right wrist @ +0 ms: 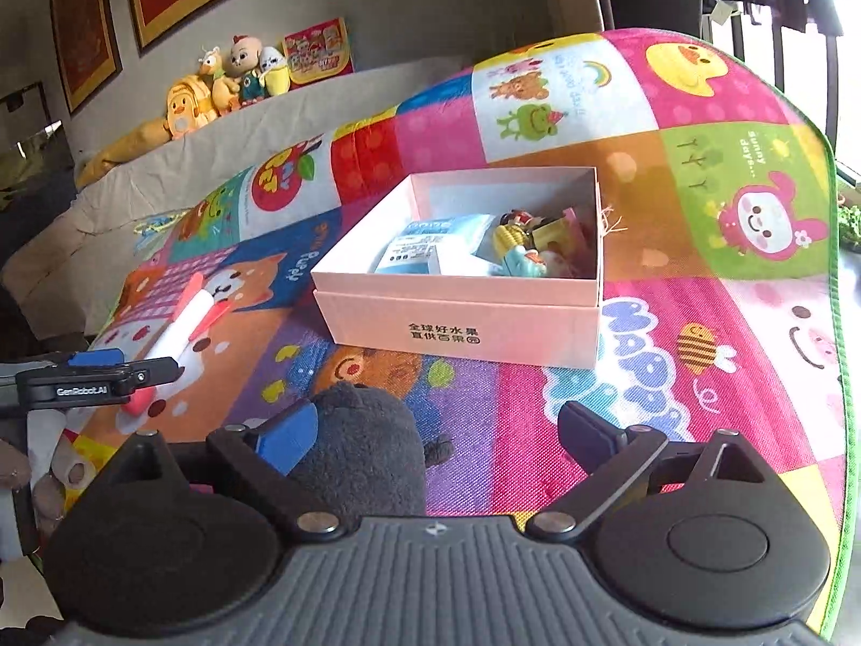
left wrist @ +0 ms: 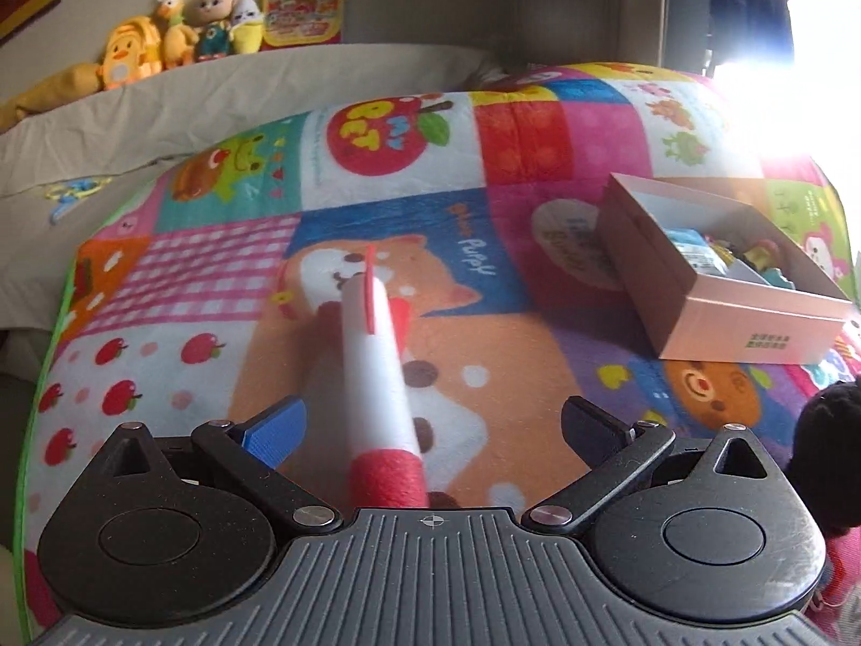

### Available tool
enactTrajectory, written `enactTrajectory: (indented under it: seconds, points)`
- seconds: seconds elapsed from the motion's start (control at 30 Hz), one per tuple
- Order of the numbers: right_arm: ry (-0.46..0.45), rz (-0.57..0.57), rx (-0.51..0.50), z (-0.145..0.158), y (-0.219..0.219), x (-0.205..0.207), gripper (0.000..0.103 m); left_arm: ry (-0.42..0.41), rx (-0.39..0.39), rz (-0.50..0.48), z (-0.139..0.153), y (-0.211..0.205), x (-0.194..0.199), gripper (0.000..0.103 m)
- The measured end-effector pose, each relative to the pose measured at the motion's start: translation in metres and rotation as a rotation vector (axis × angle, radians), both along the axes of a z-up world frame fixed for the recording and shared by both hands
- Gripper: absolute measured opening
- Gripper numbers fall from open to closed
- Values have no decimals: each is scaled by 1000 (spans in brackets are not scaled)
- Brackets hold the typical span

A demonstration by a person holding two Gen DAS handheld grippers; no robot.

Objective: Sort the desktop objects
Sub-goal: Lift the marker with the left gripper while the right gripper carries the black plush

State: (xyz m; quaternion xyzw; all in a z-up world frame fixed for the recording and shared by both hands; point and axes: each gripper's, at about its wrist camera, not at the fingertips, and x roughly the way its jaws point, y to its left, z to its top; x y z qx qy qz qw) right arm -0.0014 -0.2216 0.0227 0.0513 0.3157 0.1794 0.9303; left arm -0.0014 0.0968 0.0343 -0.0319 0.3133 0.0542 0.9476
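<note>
"GenRobot.AI" is read on the left claw (right wrist: pixel 107 371), spread around a white-and-red felt rocket (left wrist: pixel 376 366); the right claw (right wrist: pixel 436 439) is spread beside a dark plush toy (right wrist: pixel 360 447). Chinese print marks the pink cardboard box (right wrist: pixel 457 323).

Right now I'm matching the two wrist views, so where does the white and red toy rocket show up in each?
Left wrist: the toy rocket runs up the centre, between the open fingers of the left gripper.
Right wrist: the rocket lies far left, beside the left gripper.
Shared landmark: the pink box.
</note>
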Motion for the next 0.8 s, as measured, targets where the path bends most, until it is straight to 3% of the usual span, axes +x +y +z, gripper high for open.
enactTrajectory:
  seconds: [0.13,0.17,0.2,0.27,0.33,0.4,0.57,0.73,0.8]
  points:
    - [-31,-83,116,-4,-20,-2,100,43,25,4,-7,9,16,102]
    - [-39,-116,124,-7,-24,-2,100,58,27,11,-9,11,21,96]
    - [-41,-142,127,-11,-28,-2,100,72,29,20,-12,12,26,77]
    - [-23,-165,140,-18,-33,-1,100,100,21,26,-16,14,35,56]
    - [-9,-178,162,-25,-38,-1,100,97,19,29,-17,14,38,56]
    - [-8,-203,178,-31,-43,-4,102,101,19,-1,-15,8,40,34]
    - [25,-294,223,-51,-57,-3,103,56,57,-206,-3,-41,29,33]
    - [38,-300,244,-57,-58,-3,103,30,16,-297,3,-72,24,38]
    - [35,-301,227,-57,-55,-3,103,24,17,-311,5,-81,20,72]
